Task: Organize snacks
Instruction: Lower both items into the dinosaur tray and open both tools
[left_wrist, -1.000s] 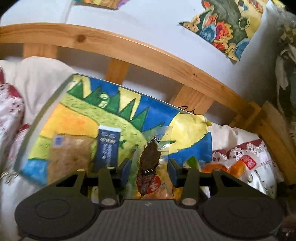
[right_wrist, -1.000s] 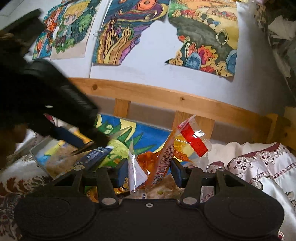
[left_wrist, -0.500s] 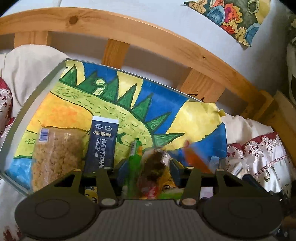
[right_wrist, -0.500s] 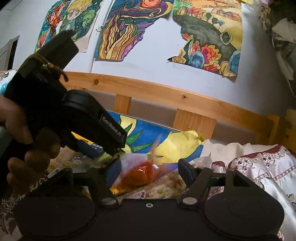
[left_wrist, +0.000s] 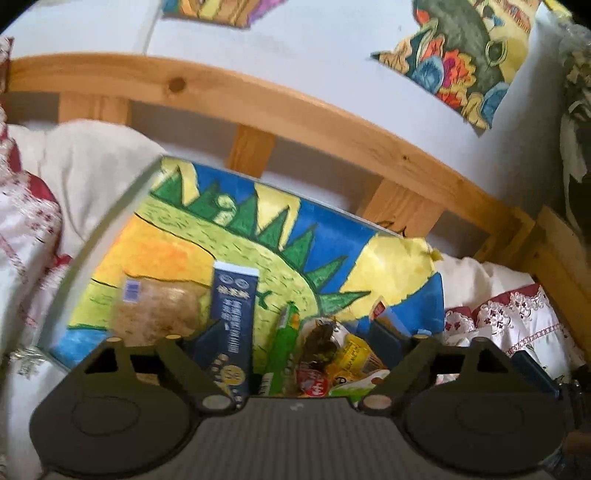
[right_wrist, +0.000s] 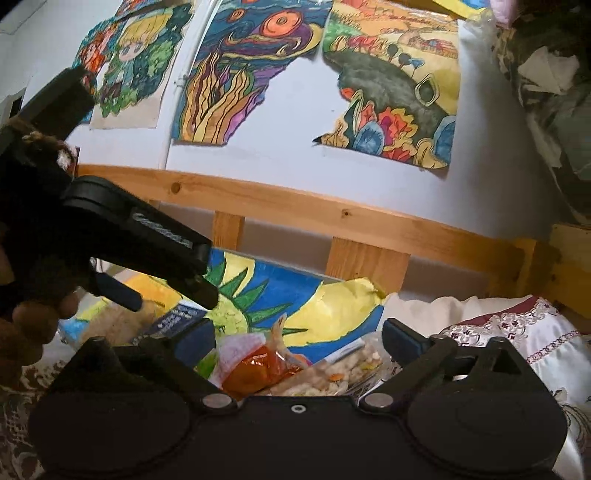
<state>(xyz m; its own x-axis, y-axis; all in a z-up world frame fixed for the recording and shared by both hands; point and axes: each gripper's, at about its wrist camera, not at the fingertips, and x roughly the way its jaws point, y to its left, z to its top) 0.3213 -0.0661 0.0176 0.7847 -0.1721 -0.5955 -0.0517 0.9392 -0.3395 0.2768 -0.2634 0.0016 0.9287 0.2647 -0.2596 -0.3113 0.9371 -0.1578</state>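
Note:
A painted board (left_wrist: 258, 236) lies on the bed and carries the snacks. On it are a crumbly beige pack (left_wrist: 159, 310), a dark blue box (left_wrist: 234, 314), a green stick pack (left_wrist: 284, 339) and a clear pack with a dark brown snack (left_wrist: 325, 343). My left gripper (left_wrist: 297, 336) hovers over these with its jaws opening, pads touching nothing. My right gripper (right_wrist: 299, 339) is also opening above an orange-red pack (right_wrist: 258, 369) and a puffed-grain pack (right_wrist: 332, 373), which lie loose between its fingers. The left gripper (right_wrist: 166, 295) shows at the left of the right wrist view, above the dark blue box (right_wrist: 177, 317).
A wooden bed rail (left_wrist: 295, 122) runs behind the board, with drawings (right_wrist: 399, 85) on the white wall above. White and red embroidered bedding (left_wrist: 509, 325) lies to the right and left. A hand (right_wrist: 33, 321) holds the left gripper.
Both grippers have opened wide. The left one let go of the clear pack with the dark snack, the right one released its red-and-white packets, and these now lie on the pile.

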